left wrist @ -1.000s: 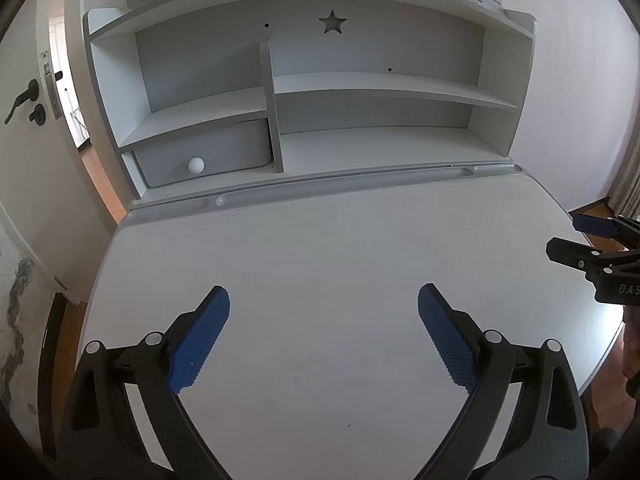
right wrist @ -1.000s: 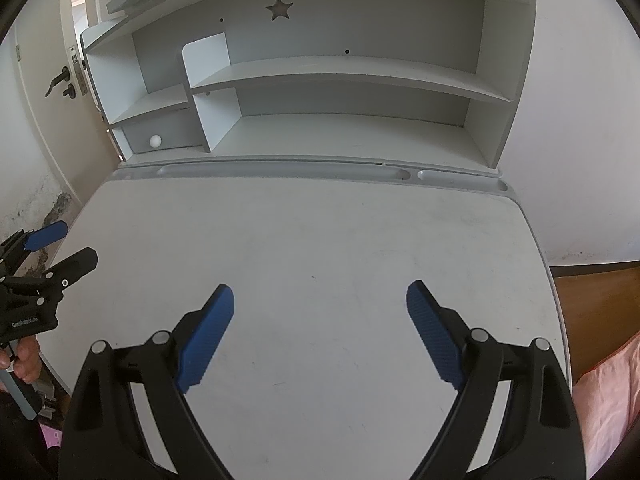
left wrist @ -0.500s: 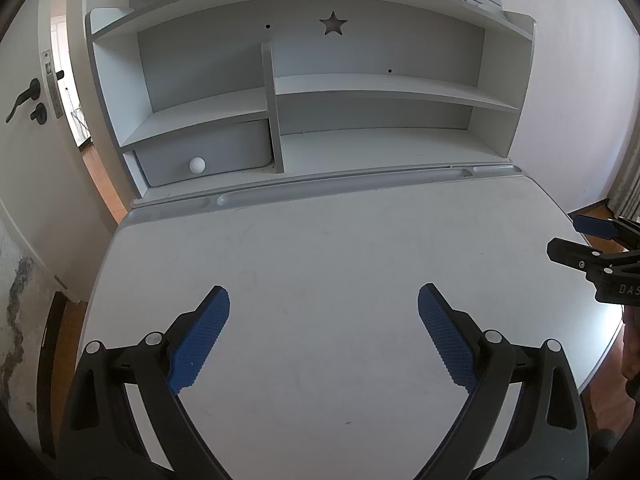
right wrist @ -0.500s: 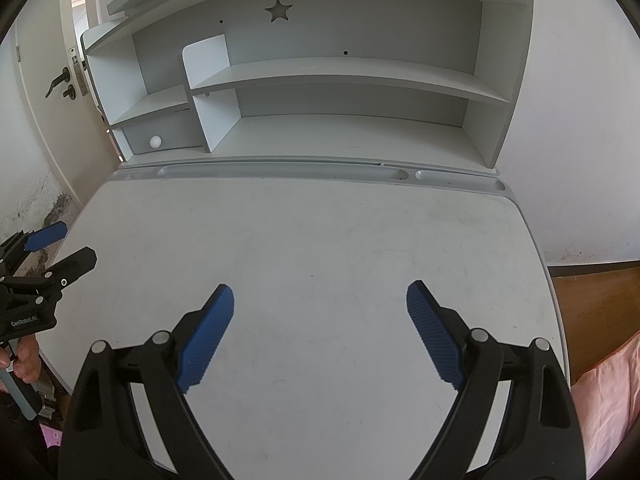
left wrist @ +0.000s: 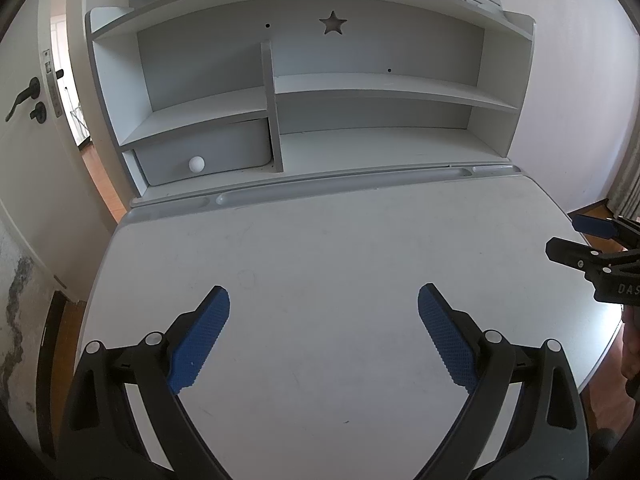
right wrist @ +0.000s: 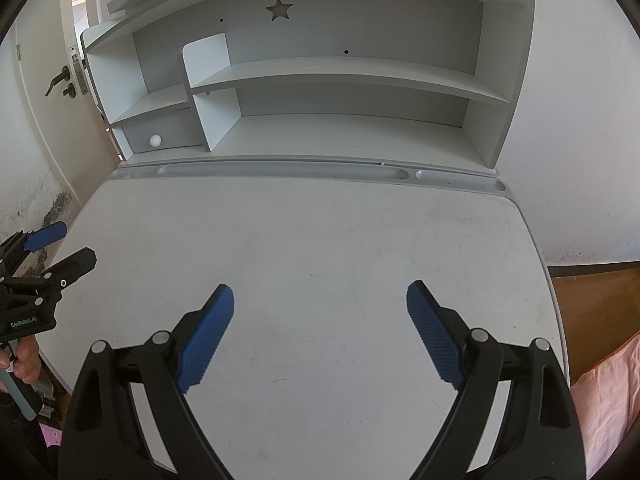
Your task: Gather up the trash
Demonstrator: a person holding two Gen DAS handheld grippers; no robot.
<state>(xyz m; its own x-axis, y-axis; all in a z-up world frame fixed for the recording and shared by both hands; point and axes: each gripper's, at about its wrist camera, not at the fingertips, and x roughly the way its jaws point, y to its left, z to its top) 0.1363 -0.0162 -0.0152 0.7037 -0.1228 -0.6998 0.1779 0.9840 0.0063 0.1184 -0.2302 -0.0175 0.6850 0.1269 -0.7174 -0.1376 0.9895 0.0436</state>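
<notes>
Hovering above a pale grey desk (left wrist: 320, 248), the left gripper (left wrist: 323, 308) has its two blue ribbed pads spread wide apart with nothing between them. The right gripper (right wrist: 320, 304) hangs over the same desk top, also spread wide and holding nothing. In the left wrist view, the right gripper shows at the far right edge, past the desk's rounded corner; in the right wrist view, the left gripper shows at the far left edge, with a hand (right wrist: 24, 360) wrapped around its handle.

No trash can be seen on the desk top, which bears only faint scuffs. A long shallow pen groove (right wrist: 280, 170) runs along its back edge. Behind it stands a grey shelf unit (left wrist: 380, 88) with a star-shaped cutout (left wrist: 333, 23) in its back panel. A small white round knob (left wrist: 196, 164) sits on the drawer front at lower left of the unit. A white door (left wrist: 28, 128) with a black handle stands at left.
</notes>
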